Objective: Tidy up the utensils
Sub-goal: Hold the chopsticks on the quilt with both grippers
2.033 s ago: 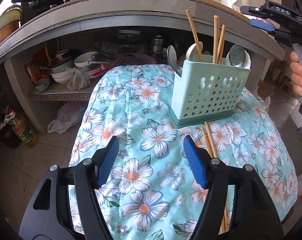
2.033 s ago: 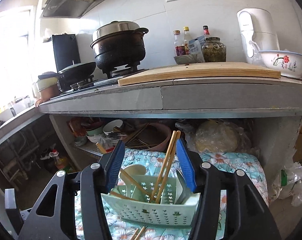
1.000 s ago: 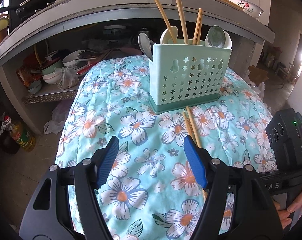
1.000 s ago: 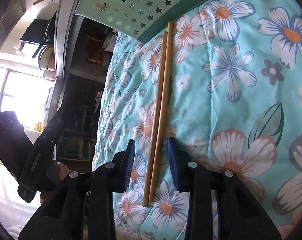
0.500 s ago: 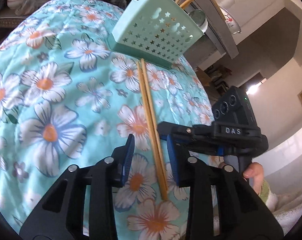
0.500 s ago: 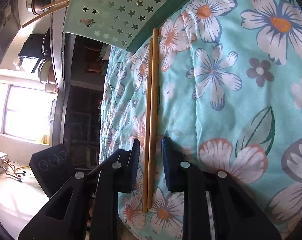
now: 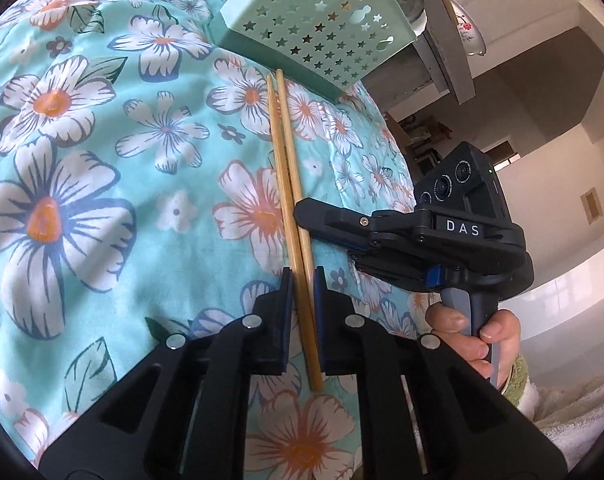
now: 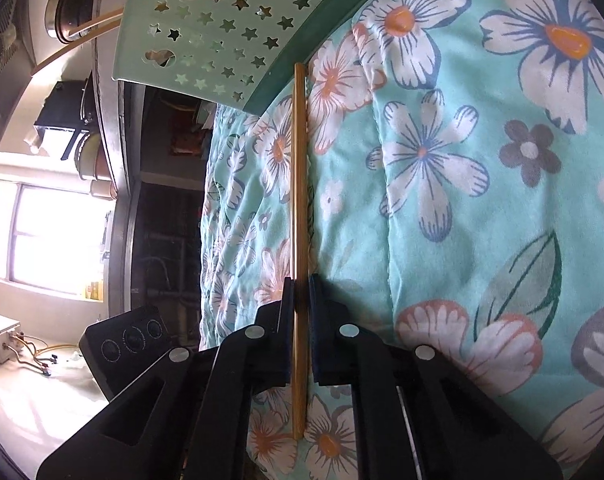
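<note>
Bamboo chopsticks (image 7: 288, 184) lying side by side on the floral quilt (image 7: 102, 160), tips near the mint utensil holder (image 7: 321, 28), left gripper (image 7: 300, 280) and right gripper (image 8: 298, 286), spread wider a second ago, now both clamped on the pair near its end.

My two wrist views sit low and close over the floral cloth (image 7: 102, 184), each looking along its own fingers and angled down, rolled differently, sharing the chopsticks (image 7: 290, 184) and star-holed holder (image 7: 317, 28).
</note>
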A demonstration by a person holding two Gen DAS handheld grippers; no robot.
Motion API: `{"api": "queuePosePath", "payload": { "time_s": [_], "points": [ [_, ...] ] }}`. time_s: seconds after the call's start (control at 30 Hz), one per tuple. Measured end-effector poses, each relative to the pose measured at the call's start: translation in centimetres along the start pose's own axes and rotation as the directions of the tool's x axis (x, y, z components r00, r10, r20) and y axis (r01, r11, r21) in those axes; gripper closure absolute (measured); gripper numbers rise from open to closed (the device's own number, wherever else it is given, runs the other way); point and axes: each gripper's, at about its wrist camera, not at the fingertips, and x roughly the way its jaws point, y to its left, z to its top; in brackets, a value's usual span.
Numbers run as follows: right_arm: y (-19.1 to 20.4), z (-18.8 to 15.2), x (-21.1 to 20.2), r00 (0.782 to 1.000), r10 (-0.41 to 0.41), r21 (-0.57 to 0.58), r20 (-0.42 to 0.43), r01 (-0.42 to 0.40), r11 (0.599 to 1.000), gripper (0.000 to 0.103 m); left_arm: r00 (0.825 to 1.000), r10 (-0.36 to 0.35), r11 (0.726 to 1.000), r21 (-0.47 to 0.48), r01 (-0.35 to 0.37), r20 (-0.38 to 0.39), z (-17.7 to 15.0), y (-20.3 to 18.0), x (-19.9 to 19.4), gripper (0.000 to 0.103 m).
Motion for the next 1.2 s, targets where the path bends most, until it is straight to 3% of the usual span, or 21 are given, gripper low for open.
{"api": "queuePosePath", "payload": {
  "time_s": [0.27,0.53,0.77,1.2],
  "points": [
    [-0.9,0.4,-2.0,0.999,-0.016,0.002,0.029,0.016,1.0,0.096,1.0,0.02,1.0,0.006,-0.02,-0.002,0.0,0.0,-0.1,0.094],
    [-2.9,-0.4,-6.5,0.991,-0.085,0.01,0.101,0.084,0.996,0.095,0.992,0.125,0.99,0.069,-0.122,-0.036,0.7,-1.8,1.5,0.092],
    [-3.3,-2.0,-8.6,0.974,-0.163,-0.032,0.156,0.17,0.985,0.095,0.964,0.265,0.952,0.163,-0.26,-0.009,0.6,-3.9,2.5,0.093],
    [-3.3,-3.5,-10.6,0.955,-0.233,-0.078,0.185,0.251,0.965,0.095,0.944,0.331,0.939,0.099,-0.328,-0.01,-1.4,-3.9,0.1,0.097]
  ]
}}
